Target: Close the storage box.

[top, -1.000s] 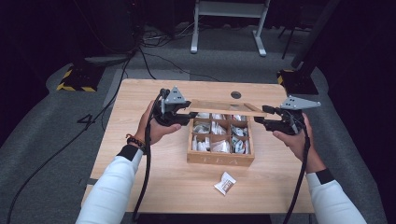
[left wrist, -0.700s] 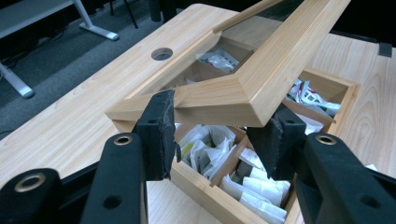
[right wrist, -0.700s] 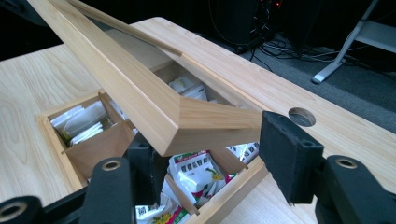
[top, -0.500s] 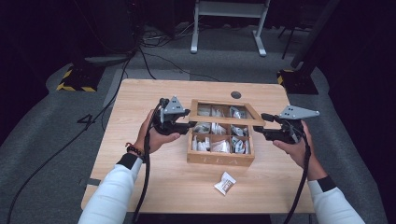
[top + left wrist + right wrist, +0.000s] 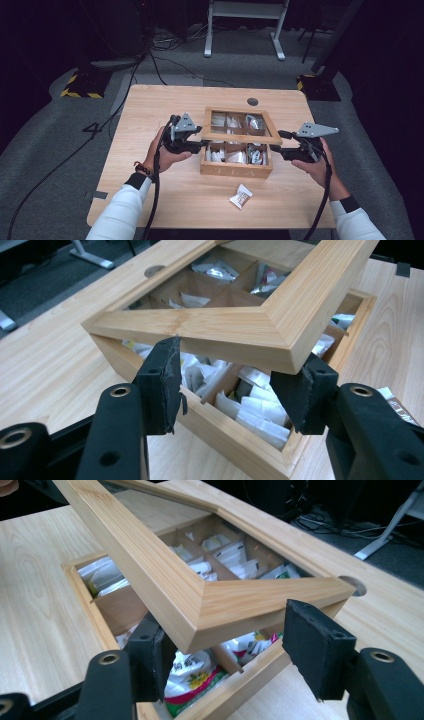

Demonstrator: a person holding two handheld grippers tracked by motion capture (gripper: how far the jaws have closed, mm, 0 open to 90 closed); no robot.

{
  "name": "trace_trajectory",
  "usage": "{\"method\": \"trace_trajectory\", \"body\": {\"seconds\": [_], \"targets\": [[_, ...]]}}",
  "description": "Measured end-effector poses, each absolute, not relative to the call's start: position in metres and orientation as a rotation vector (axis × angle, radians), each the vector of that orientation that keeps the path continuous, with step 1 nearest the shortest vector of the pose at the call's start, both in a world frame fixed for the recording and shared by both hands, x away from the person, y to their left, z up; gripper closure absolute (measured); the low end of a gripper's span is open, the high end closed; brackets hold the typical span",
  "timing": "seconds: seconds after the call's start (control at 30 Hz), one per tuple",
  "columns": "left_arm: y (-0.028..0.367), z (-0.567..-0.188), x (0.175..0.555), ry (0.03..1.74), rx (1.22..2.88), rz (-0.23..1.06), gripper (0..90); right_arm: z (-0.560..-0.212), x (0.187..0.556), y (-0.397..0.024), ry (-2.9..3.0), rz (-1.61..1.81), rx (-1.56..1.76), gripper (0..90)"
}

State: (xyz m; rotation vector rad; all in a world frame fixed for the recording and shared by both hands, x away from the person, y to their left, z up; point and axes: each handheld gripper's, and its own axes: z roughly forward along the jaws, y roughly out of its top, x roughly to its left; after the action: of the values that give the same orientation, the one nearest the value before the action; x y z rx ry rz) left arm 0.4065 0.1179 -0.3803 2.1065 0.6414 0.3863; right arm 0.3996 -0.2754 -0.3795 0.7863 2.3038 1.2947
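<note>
Two hands lower a wooden lid toward the tea box, one gripper at each near corner.

The left gripper [image 5: 200, 144] and right gripper [image 5: 278, 148] face each other across the box [image 5: 236, 170], forearms entering from the near edge; each pair of jaws has just been opening and stands spread about a lid [image 5: 242, 136] corner, pads apart from the wood. The lid hangs tilted just above the box, mid-table. A loose sachet [image 5: 242, 196] lies nearer on the pale wooden table [image 5: 150, 110]; cables cross the grey floor [image 5: 50, 150] beyond.

A lab or studio — dark walls, grey carpet [image 5: 55, 165], trailing cables [image 5: 165, 42], hazard-striped stand feet [image 5: 80, 90] around one wooden table [image 5: 150, 105].
</note>
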Motion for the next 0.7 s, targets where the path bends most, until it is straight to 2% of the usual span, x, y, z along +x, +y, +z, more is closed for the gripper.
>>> {"method": "trace_trajectory", "body": {"seconds": [0.13, 0.37, 0.7], "targets": [[0.115, -0.387, 0.4, 0.651, 2.123, 0.411, 46.3, -0.385, 0.397, -0.277, 2.336, 1.284, 0.779, 38.8], [0.116, -0.4, 0.396, 0.636, 2.132, 0.374, 43.7, -0.399, 0.391, -0.278, 2.368, 1.284, 0.803, 39.0], [0.12, -0.419, 0.397, 0.64, 2.128, 0.261, 39.2, -0.412, 0.385, -0.277, 2.414, 1.262, 0.814, 36.9]]}}
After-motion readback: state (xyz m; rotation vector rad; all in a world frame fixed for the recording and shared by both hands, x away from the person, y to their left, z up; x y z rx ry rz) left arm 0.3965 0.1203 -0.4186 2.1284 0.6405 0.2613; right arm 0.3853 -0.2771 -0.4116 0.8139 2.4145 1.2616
